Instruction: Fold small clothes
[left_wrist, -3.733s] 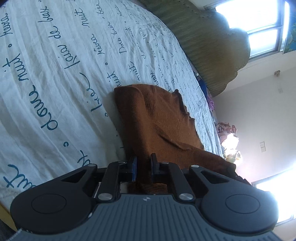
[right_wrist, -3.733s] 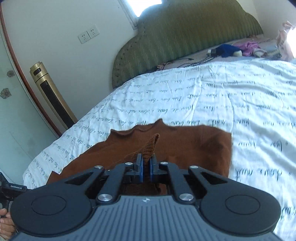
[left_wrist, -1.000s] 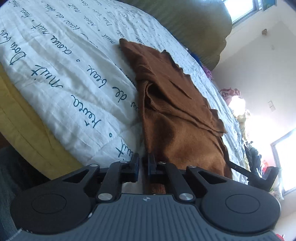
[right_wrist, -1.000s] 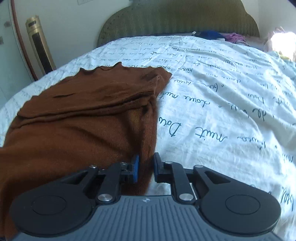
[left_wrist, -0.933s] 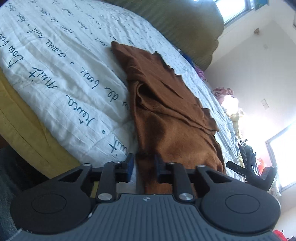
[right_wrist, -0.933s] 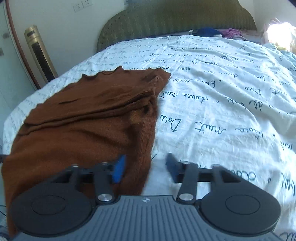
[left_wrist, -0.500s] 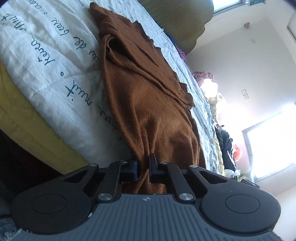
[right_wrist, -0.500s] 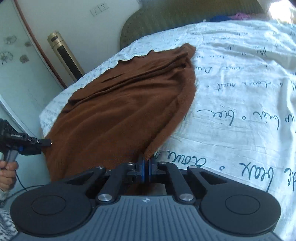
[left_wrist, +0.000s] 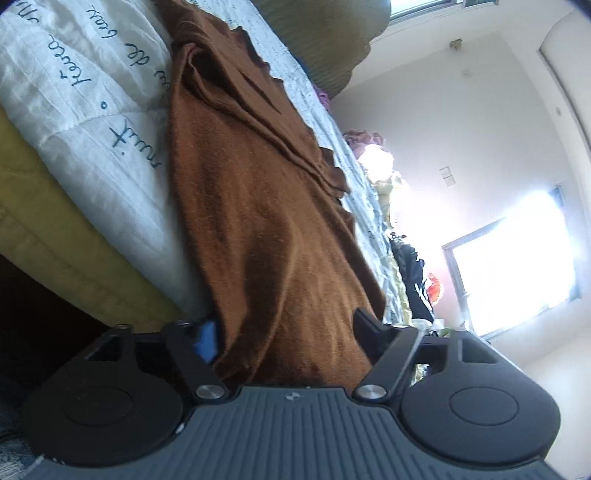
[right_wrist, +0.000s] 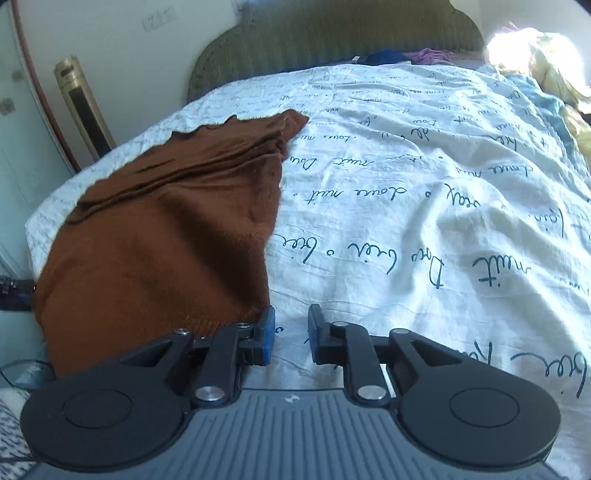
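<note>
1. While the left wrist view runs low along the near edge of the bed (left_wrist: 110, 177), the brown garment (left_wrist: 258, 229) fills its middle and hangs over that edge toward the camera
2. Only this view shows the yellow mattress side (left_wrist: 62, 251) under the white printed bedspread (left_wrist: 92, 122), a bright window (left_wrist: 513, 273) and a dark heap of clothes (left_wrist: 410, 273) past the far side of the bed
3. Spread wide, the left tongs (left_wrist: 284, 338) have just been opening; the garment's hem lies between the fingers, with the blue pad (left_wrist: 207, 339) just beside the cloth and the other finger clear of it, so nothing is gripped
4. From above, the right wrist view shows the whole garment (right_wrist: 166, 240) on the left part of the bedspread (right_wrist: 406, 206), its long axis running from the near bed edge toward the green headboard (right_wrist: 332, 37)
5. Its wide hem end is nearest the camera; the narrower, bunched end with folded layers points at the headboard
6. Only this view shows a gold tower unit (right_wrist: 83, 107) against the wall and wall sockets (right_wrist: 159, 18)
7. Partly open, the right tongs (right_wrist: 290, 336) have just been opening and hold nothing; bare bedspread shows between the pads, and the garment's near right corner lies just beside the left pad
</note>
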